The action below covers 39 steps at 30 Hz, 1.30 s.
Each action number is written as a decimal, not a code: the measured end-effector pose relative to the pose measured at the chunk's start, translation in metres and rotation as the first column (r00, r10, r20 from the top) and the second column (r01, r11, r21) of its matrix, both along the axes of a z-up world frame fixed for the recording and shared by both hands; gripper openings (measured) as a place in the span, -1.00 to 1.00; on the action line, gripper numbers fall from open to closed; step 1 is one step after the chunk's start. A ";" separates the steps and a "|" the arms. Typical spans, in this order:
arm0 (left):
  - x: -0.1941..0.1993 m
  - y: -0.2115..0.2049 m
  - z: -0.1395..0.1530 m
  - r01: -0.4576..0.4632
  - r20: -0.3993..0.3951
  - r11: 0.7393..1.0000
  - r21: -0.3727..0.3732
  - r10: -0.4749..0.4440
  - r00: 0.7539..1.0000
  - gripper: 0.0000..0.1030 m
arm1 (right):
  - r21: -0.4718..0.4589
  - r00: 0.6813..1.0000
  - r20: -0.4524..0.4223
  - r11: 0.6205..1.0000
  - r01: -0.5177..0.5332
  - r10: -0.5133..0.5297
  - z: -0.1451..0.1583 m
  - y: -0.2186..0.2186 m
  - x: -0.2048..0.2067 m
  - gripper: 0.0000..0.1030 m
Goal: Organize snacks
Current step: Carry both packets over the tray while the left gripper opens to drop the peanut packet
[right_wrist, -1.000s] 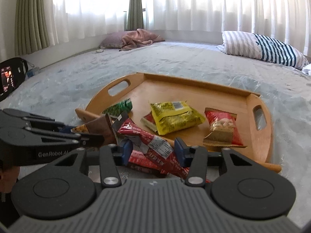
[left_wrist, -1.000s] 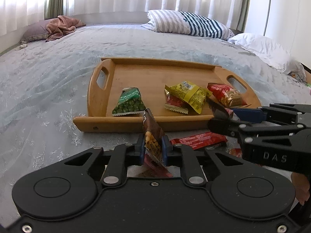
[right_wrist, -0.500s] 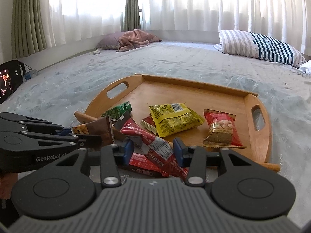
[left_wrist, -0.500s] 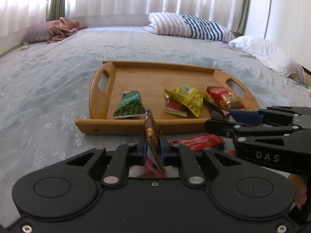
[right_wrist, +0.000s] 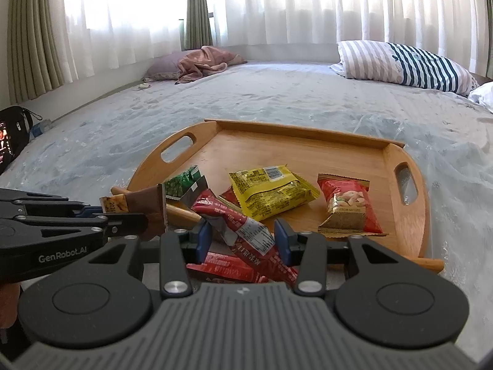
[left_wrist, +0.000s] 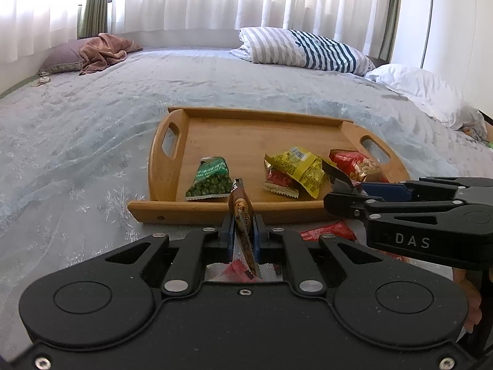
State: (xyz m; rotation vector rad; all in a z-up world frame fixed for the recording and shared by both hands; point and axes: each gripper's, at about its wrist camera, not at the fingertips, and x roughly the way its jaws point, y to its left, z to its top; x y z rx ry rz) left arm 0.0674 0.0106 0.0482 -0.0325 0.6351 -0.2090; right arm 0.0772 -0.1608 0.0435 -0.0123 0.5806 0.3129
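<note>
While both grippers hang low over the near edge of the bed [left_wrist: 92,129], the wooden tray [left_wrist: 246,132] lies flat on the pale bedspread just beyond them. On the left, the left gripper [left_wrist: 243,234] has its blue pads pressed tight against a thin brown snack packet [left_wrist: 242,215], which stands on edge between them, its top poking up in front of the tray's near rim. Inside the tray, a green pea packet [left_wrist: 211,178] lies toward the left handle. Further right sit a yellow packet [left_wrist: 300,168], overlapping a small red packet [left_wrist: 279,182], and then a red nut packet [right_wrist: 348,206] near the right handle. On the right, the right gripper [right_wrist: 243,237] stands partly open around a long red bar wrapper [right_wrist: 246,231]; the wrapper slants between the pads, touching them on both sides, its upper end raised over the tray's near rim. Another red packet [right_wrist: 228,266] lies flat on the bedspread under that gripper. At the far side of the bed rest a striped pillow [left_wrist: 305,49] and a white pillow [left_wrist: 425,89], and a pink cloth [left_wrist: 101,52] is heaped in the far left corner.
</note>
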 end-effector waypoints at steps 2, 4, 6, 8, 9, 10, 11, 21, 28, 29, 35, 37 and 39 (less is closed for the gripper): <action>0.001 0.000 0.003 0.000 0.006 1.000 -0.005 0.000 1.000 -0.79 | -0.004 1.000 0.000 1.000 0.003 -0.003 0.002 0.001 0.002 -0.10; 0.002 0.001 0.006 -0.002 0.014 1.000 -0.007 0.002 1.000 -0.79 | -0.001 1.000 -0.002 1.000 0.008 -0.008 0.004 0.001 0.004 -0.11; 0.004 0.002 0.010 -0.005 0.022 1.000 -0.013 0.006 1.000 -0.79 | 0.014 1.000 -0.010 1.000 0.015 -0.015 0.007 -0.001 0.007 -0.13; 0.006 0.003 0.013 -0.009 0.030 1.000 -0.018 0.010 1.000 -0.79 | 0.035 1.000 -0.019 0.999 0.023 -0.023 0.010 -0.003 0.012 -0.15; 0.007 0.003 0.015 -0.011 0.035 1.000 -0.018 0.011 0.999 -0.79 | 0.045 0.999 -0.024 0.999 0.028 -0.027 0.011 -0.004 0.014 -0.15; 0.009 0.003 0.016 -0.012 0.038 1.000 -0.019 0.013 0.999 -0.79 | 0.057 0.999 -0.031 0.998 0.035 -0.033 0.011 -0.006 0.016 -0.16; 0.011 0.003 0.018 -0.014 0.041 1.000 -0.020 0.015 0.999 -0.79 | 0.072 0.998 -0.042 0.997 0.042 -0.039 0.012 -0.008 0.019 -0.16; 0.034 0.003 0.029 -0.030 0.061 0.999 -0.040 0.032 0.998 -0.79 | 0.166 0.991 -0.122 0.983 0.076 -0.056 0.017 -0.018 0.050 -0.22; 0.063 0.007 0.033 -0.053 0.050 0.995 -0.082 0.057 0.997 -0.79 | 0.212 0.978 -0.191 0.969 0.130 -0.089 0.018 -0.023 0.084 -0.42; 0.068 0.007 0.033 -0.055 0.052 0.995 -0.084 0.059 0.997 -0.79 | 0.227 0.974 -0.206 0.964 0.140 -0.093 0.017 -0.025 0.089 -0.43; 0.090 0.004 0.029 -0.068 0.053 0.994 -0.084 0.073 0.996 -0.79 | 0.256 0.963 -0.236 0.948 0.191 -0.130 0.017 -0.028 0.115 -0.45; 0.096 0.002 0.026 -0.073 0.046 0.994 -0.087 0.077 0.996 -0.79 | 0.250 0.960 -0.238 0.946 0.206 -0.146 0.018 -0.028 0.124 -0.45; 0.101 0.000 0.022 -0.074 0.040 0.994 -0.086 0.077 0.996 -0.79 | 0.245 0.957 -0.244 0.944 0.219 -0.158 0.018 -0.028 0.134 -0.45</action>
